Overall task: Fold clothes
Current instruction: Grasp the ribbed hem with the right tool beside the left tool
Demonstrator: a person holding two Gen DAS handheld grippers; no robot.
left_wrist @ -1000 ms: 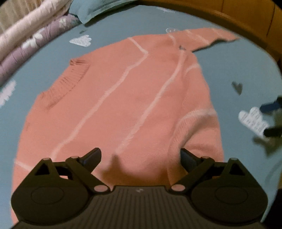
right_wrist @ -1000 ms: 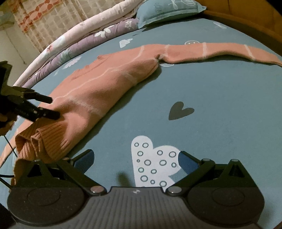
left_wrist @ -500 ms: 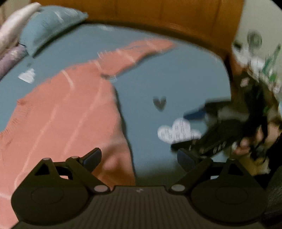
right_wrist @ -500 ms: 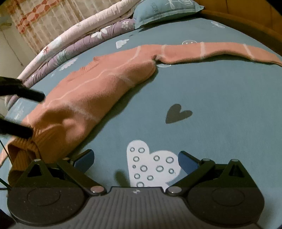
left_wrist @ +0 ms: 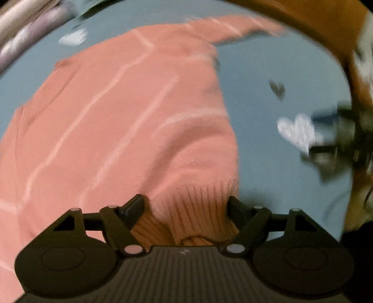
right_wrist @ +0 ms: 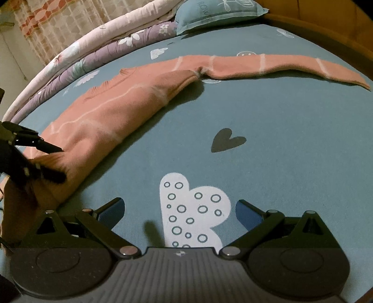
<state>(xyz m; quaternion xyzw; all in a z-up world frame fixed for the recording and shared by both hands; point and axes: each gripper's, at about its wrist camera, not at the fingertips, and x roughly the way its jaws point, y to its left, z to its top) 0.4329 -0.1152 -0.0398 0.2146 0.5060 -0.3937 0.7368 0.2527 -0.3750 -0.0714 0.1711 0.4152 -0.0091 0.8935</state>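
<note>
Left wrist: jaws narrowed around sweater (left_wrist: 121, 121) ribbed hem (left_wrist: 198, 209).

So the count: one pink sweater (right_wrist: 109, 116), one blue pillow (right_wrist: 216, 11), two rolled quilts (right_wrist: 98, 44) at the back, two grippers, left (left_wrist: 185, 207) and right (right_wrist: 179, 212), one bedsheet (right_wrist: 279, 163).

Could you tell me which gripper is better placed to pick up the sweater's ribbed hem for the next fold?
Left. The left gripper already straddles the ribbed hem of the sweater, its jaws having just been closing around it. The right gripper is open over bare bedsheet, beside the sweater.
</note>
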